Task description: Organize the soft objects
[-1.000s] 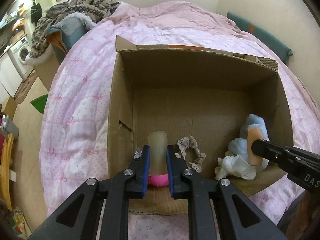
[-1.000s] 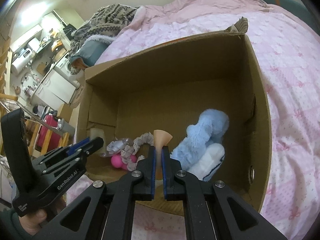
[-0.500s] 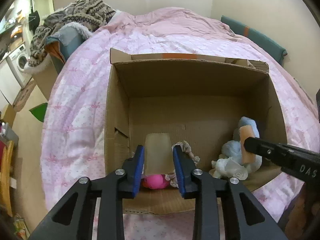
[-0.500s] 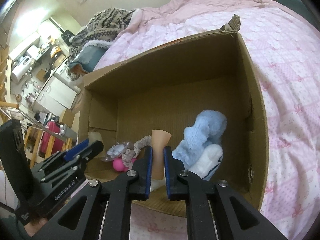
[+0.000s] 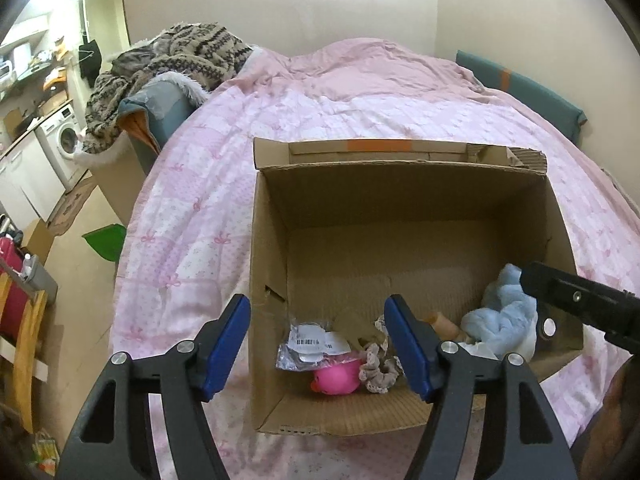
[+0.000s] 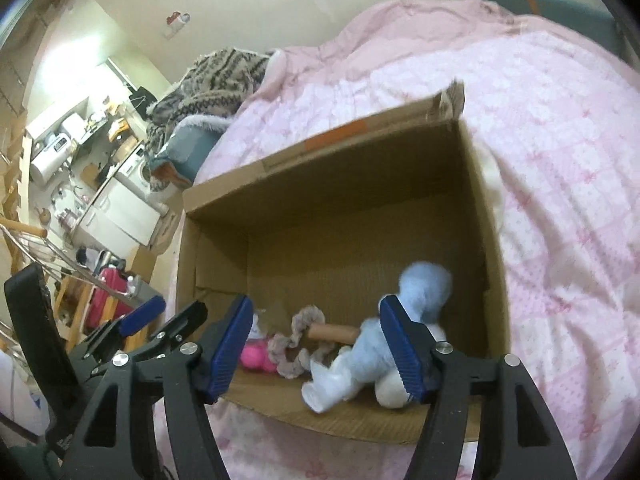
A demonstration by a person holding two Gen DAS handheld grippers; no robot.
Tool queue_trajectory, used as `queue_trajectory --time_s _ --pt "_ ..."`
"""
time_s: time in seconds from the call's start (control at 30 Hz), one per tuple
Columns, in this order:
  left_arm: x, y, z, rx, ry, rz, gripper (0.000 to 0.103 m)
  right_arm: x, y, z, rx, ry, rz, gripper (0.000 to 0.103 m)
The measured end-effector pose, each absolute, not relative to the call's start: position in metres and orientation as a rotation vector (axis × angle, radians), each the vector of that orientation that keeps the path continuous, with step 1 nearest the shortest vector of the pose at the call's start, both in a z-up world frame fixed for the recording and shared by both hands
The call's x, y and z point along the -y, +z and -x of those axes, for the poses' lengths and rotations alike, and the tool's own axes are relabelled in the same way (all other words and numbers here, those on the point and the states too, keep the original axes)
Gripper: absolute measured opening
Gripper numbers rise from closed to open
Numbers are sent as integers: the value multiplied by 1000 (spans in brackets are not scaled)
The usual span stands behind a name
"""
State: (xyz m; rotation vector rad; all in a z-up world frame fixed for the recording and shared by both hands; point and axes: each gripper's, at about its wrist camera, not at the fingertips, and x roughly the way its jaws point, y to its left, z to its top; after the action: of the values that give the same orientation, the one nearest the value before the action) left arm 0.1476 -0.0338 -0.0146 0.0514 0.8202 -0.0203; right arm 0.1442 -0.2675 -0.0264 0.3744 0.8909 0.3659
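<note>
Brown cardboard is all around the soft things: the box (image 5: 400, 216) stands on the pink quilt (image 5: 360, 120) and I see inside it the blue plush toy (image 6: 408, 320), the pink ball (image 5: 336, 376), the lace scrunchie (image 5: 378, 368), a tan sponge piece (image 6: 332, 333) and a small plastic bag with a label (image 5: 312, 346). My left gripper (image 5: 320, 344) is released, its jaws wide apart above the near wall of the box, and holds nothing; my right gripper (image 6: 316, 344) is also spread wide and empty, just above the plush toy. I think the risk now is low but real: if I lower a gripper carelessly, a finger can catch the near cardboard edge and tip or push the light box on the soft quilt. A finger can also hook the scrunchie and pull it out again. About writing, the label on the bag shows a barcode, but I cannot read its small text. No other writing is clear enough to read.
</note>
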Motion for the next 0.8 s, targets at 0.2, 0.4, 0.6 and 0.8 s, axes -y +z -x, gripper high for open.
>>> queue_trajectory --time_s 0.2,0.4,0.6,0.8 --pt "28 5 -142 -826 -15 -11 67 264 -10 -143 -865 341 -319 74" --pt "14 30 -131 -786 4 31 88 270 12 -130 -800 294 -306 97" --pt "1 50 -116 -777 -7 66 93 281 31 -111 -759 254 -281 102" --pt "-4 60 -88 -744 7 56 101 288 43 -84 -691 185 -232 103"
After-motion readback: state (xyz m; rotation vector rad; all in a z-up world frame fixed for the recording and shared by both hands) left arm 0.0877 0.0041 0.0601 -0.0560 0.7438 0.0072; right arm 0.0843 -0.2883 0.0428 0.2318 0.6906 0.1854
